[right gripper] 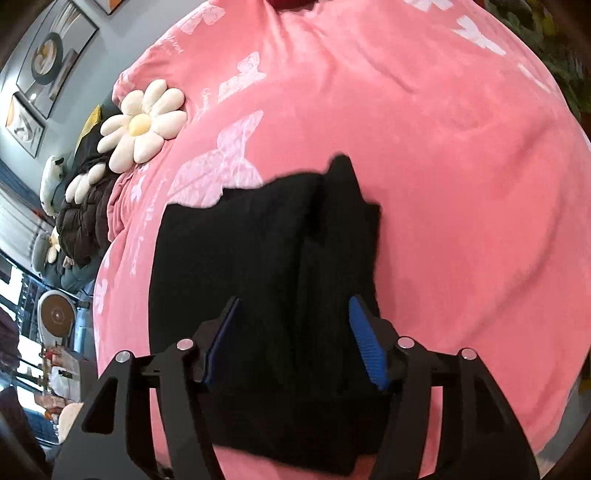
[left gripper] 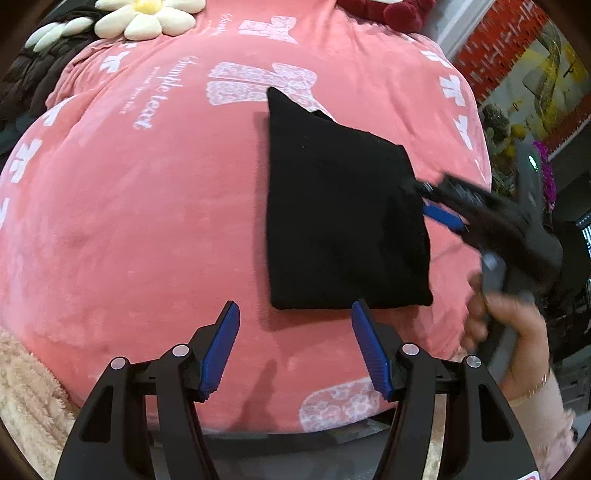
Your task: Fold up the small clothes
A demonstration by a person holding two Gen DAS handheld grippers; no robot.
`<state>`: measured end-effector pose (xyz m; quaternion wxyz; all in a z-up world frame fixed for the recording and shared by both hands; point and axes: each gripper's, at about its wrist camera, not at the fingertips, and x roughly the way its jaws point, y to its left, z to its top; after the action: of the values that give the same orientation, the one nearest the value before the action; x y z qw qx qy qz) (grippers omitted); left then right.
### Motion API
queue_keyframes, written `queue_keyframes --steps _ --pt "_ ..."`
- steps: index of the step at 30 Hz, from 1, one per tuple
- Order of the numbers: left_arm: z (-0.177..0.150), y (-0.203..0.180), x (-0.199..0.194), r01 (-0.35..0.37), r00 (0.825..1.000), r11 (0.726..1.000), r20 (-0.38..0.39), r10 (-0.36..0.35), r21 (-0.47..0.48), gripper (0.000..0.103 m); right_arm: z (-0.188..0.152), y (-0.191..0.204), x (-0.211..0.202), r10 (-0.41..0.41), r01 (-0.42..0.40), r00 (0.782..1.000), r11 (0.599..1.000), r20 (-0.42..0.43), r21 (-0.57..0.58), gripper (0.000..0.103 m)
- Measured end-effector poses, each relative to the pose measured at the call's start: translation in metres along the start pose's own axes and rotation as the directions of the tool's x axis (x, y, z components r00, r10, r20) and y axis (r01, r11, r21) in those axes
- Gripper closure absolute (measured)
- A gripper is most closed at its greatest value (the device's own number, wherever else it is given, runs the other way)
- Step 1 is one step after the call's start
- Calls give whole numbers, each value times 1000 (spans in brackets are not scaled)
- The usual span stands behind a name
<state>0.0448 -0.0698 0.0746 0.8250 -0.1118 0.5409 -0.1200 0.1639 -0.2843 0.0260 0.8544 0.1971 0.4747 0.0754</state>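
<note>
Left gripper (left gripper: 295, 310) nearest in the left wrist view, fingers wide apart, nothing between them, hovering over the pink blanket (left gripper: 140, 229). Right blue pad tip at the near edge of the black garment (left gripper: 343, 218); touching or just above, cannot tell.

Just beyond, garment folded into a rough square with a pointed far corner, lying flat on the blanket right of centre. At its right edge, right gripper (left gripper: 424, 199), blurred, held by a hand (left gripper: 513, 332) at the right rim. One blue pad visible beside the cloth edge, upper finger over the cloth.

In the right wrist view, right gripper (right gripper: 295, 314) spread wide directly over the garment (right gripper: 258, 266), cloth filling the gap between the fingers, not pinched. Layered folds visible, a raised ridge running away from the camera, a small peak at the far edge. Contact with the fabric unclear.

Farther off, white bow and butterfly prints across the blanket. Beyond those, at the far left edge, a daisy cushion (left gripper: 147, 16) (right gripper: 142, 123) partly on a dark quilted jacket (right gripper: 86, 218). Farthest, framed pictures (right gripper: 44, 62) on a grey wall, and a red brick wall (left gripper: 502, 40) at upper right of the left view.
</note>
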Motion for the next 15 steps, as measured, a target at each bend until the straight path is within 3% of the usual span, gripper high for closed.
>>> queue_keyframes --steps 1,2,5,6,8,11,12,13,14,15 --pt "0 -2 1 2 1000 1000 -5 -2 3 43 3 -1 10 23 -23 999 1000 -34 5 73" --pt "1 -3 3 3 1000 1000 -11 -3 6 43 6 -3 16 33 -33 998 999 -60 13 89" --pt "3 -4 4 10 1000 1000 -16 -10 8 43 11 -12 0 -4 4 1000 1000 13 14 97" --pt "5 -4 4 12 1000 1000 -11 -12 6 40 9 -24 4 -72 71 997 997 7 21 97" --pt "8 -2 8 16 1000 1000 -3 -16 4 37 4 -44 19 -87 91 994 994 -71 64 96" --pt "16 1 19 38 999 999 -7 -38 -6 37 -5 -62 -6 -9 13 1000 987 -24 162 80" --pt "21 4 24 53 999 998 -9 -54 -28 37 -10 -63 -21 0 0 1000 983 4 183 57" --pt "26 7 28 72 997 996 -12 -73 -54 37 -14 -65 -27 3 -7 1000 980 21 198 24" --pt "31 11 33 88 996 993 -14 -90 -83 37 -22 -66 -37 22 -32 999 975 50 218 14" --pt "37 15 39 102 994 988 -14 -105 -113 36 -26 -65 -38 42 -52 998 973 52 223 12"
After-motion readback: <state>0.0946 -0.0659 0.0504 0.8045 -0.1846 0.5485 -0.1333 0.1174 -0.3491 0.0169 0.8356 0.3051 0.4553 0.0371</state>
